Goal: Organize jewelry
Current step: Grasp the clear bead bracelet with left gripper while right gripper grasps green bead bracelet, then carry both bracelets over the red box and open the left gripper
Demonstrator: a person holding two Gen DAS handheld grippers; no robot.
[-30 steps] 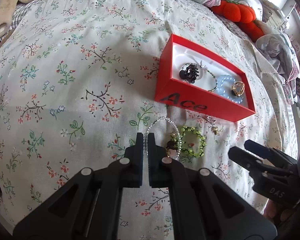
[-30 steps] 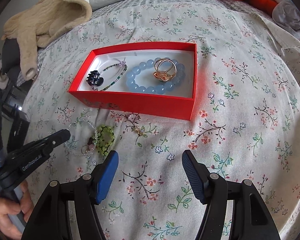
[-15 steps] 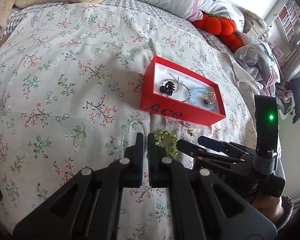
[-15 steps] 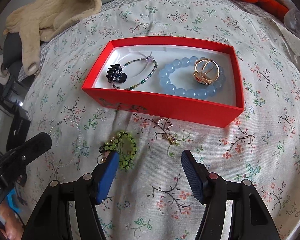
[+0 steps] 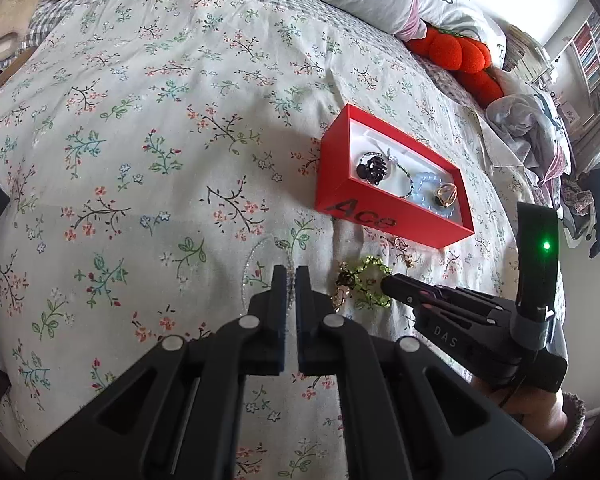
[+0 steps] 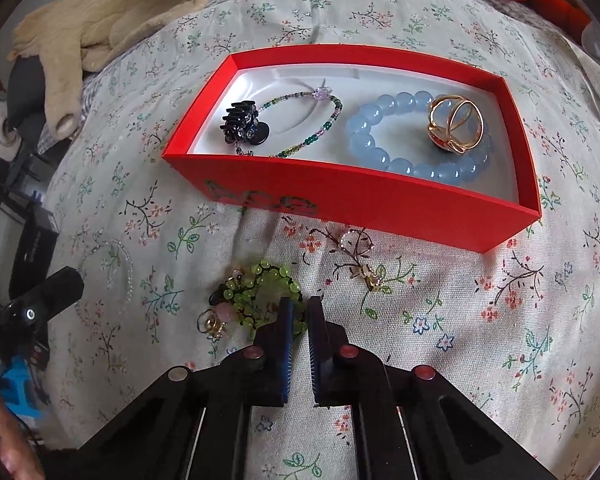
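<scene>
A red box (image 6: 340,196) on the floral bedspread holds a black claw clip (image 6: 242,124), a thin beaded bracelet (image 6: 312,136), a blue bead bracelet (image 6: 374,132) and a gold ring (image 6: 456,128). In front of it lies a green bead bracelet (image 6: 256,284). My right gripper (image 6: 299,306) points down at its near right edge, jaws closing tight, and the beads there appear pinched between the tips. From the left wrist view that gripper (image 5: 384,284) touches the green bracelet (image 5: 374,264). My left gripper (image 5: 291,272) is shut and empty over a clear bead bracelet (image 5: 252,256).
A small gold charm (image 6: 366,272) and gold earrings (image 6: 214,322) lie loose by the green bracelet. A beige blanket (image 6: 100,28) and pillows lie at the bed's far end, with an orange plush (image 5: 456,50) at the back right. Bare bedspread spreads left of the box.
My right gripper slid left and down to the green bracelet and its jaws went from wide apart to shut. The left gripper stayed shut and drew back slightly.
</scene>
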